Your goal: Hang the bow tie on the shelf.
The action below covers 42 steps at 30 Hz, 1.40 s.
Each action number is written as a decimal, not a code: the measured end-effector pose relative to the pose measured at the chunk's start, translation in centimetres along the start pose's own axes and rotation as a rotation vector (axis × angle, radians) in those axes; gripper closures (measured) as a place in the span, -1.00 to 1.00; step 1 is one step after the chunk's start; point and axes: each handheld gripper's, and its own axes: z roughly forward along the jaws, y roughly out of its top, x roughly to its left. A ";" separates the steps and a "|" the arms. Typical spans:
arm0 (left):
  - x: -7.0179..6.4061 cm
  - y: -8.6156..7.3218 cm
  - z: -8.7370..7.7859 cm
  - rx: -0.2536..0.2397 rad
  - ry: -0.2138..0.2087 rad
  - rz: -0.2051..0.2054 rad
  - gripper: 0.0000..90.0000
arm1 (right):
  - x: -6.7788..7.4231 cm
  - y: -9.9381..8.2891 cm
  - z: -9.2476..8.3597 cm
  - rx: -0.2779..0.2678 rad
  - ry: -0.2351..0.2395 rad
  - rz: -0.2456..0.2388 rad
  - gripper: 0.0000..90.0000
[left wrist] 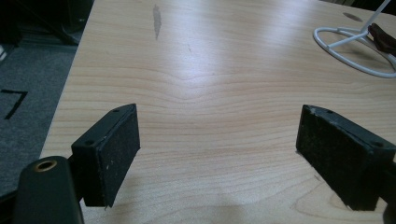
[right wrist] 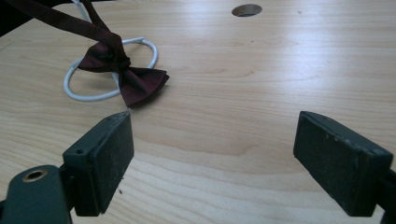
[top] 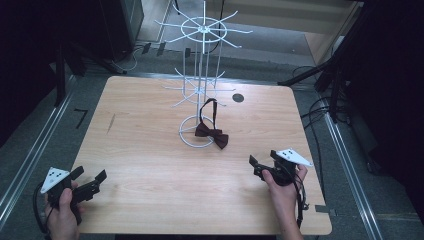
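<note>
Right gripper view: right gripper (right wrist: 212, 163), jaws spread and empty, faces the bow tie (right wrist: 123, 70) ahead-left; tugging its strap could topple the rack (top: 200, 75).

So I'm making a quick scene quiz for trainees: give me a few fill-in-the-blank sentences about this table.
1. The dark red bow tie lies against the base ring of the white wire ____.
2. Both the left gripper and the right gripper have their jaws ____.
3. The round hole in the table is nearer the person's ____ gripper.

Missing words: rack; open; right
</note>
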 end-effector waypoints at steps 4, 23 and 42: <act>0.0 0.0 0.0 -0.001 0.001 -0.001 -0.68 | -0.7 -0.5 -0.9 0.001 -0.011 0.008 -0.71; 0.0 0.0 0.0 0.002 0.003 0.003 -0.68 | -4.2 -2.7 -4.0 0.017 -0.073 0.045 -0.71; -0.1 0.0 0.0 0.003 0.004 0.006 -0.68 | -7.5 -4.2 -6.7 0.017 -0.140 0.076 -0.71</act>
